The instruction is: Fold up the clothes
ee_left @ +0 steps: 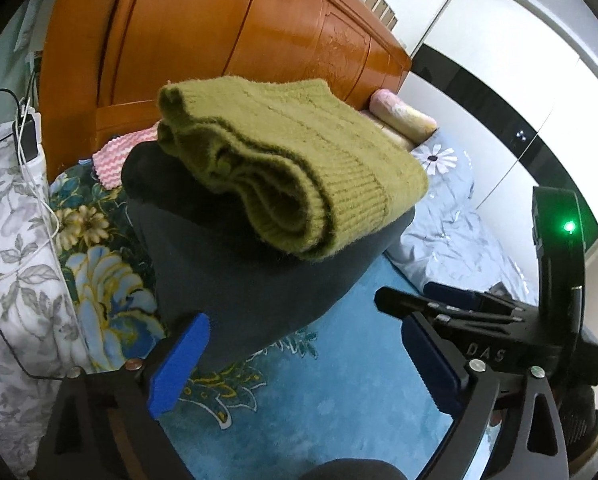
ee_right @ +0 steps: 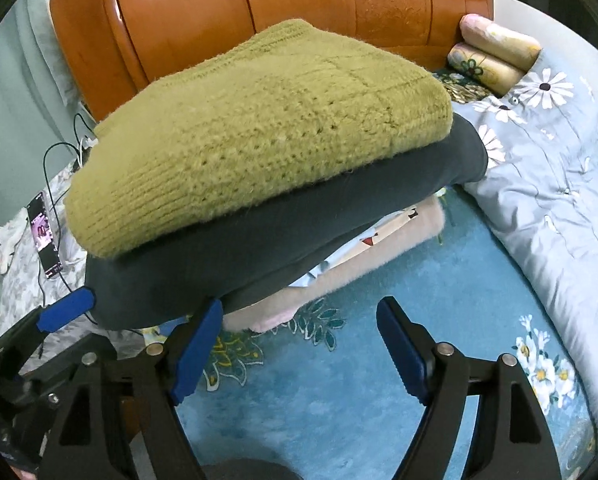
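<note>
The green sweater (ee_right: pixel 255 136) sits folded on top of the dark garment (ee_right: pixel 283 236) on the bed, at twelve o'clock from both grippers. The left gripper (ee_left: pixel 303 364) and right gripper (ee_right: pixel 299 352) have wide, empty fingers. I'd back both straight off, low and slow, without brushing the stack.

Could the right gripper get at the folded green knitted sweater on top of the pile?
Probably yes: the right gripper is open, and the folded green knitted sweater lies uncovered on the dark grey garment, with nothing between them.
</note>
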Tool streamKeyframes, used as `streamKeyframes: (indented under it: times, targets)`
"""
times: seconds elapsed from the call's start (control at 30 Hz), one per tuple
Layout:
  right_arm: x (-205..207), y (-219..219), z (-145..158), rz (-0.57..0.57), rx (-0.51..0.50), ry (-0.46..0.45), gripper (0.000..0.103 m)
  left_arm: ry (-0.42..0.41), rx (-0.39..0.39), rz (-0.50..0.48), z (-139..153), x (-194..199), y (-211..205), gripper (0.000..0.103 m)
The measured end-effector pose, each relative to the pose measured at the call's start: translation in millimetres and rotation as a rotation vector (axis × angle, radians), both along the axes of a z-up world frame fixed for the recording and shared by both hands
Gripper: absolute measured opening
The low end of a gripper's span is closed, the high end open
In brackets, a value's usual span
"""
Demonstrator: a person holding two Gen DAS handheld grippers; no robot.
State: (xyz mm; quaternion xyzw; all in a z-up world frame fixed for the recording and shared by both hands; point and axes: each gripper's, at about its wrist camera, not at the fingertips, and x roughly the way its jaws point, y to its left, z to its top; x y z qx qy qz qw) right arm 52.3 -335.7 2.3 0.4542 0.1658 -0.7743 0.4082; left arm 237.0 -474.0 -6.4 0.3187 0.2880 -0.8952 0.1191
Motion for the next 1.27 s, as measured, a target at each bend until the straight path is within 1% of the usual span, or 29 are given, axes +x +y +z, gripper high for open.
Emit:
streamKeyframes:
  times: [0.1,0.13,0.17,0.2,0.33,0.43,0.6,0.73,0.87,1.07,1.27]
  targets:
    - [5.7,-0.5,0.0,0.0,0.009,0.021,0.083,-0.004,-0.02,0.014,-0.6,1.0,0.6,0.103]
    - [7.1,-0.3,0.1,-0.006,0.017,0.037,0.089,-0.005,-0.025,0.019,-0.9,1.6,0.5,0.103]
    - [8.2,-0.1,0.3,-0.013,0.026,0.054,0.093,-0.004,-0.028,0.022,-1.1,2.2,0.1,0.103]
    - [8.6,1.0,0.7,-0.02,0.029,0.066,0.094,-0.003,-0.032,0.026,-1.3,2.8,-0.4,0.103]
    - [7.6,4.4,0.5,-0.038,0.016,0.065,0.101,-0.024,-0.051,0.059,-2.7,4.4,-2.1,0.103]
    - [7.7,5.8,0.4,-0.045,0.009,0.071,0.101,-0.041,-0.056,0.064,-6.5,3.1,-4.6,0.103]
    - [13.1,2.4,1.7,-0.033,0.01,0.128,0.102,-0.069,-0.065,0.078,-15.8,0.8,-8.4,0.103]
    - [15.0,1.2,0.0,-0.037,0.009,0.153,0.102,-0.086,-0.078,0.079,-22.7,-2.6,-7.6,0.103]
    - [14.0,2.5,-3.2,-0.053,0.011,0.154,0.102,-0.084,-0.094,0.093,-26.0,-3.3,-7.8,0.103]
    - [13.0,4.4,-7.1,-0.064,0.01,0.146,0.102,-0.094,-0.088,0.114,-30.1,-4.6,-13.8,0.103]
    - [13.5,4.5,-8.7,-0.063,0.009,0.142,0.102,-0.087,-0.089,0.12,-28.6,-6.8,-14.5,0.103]
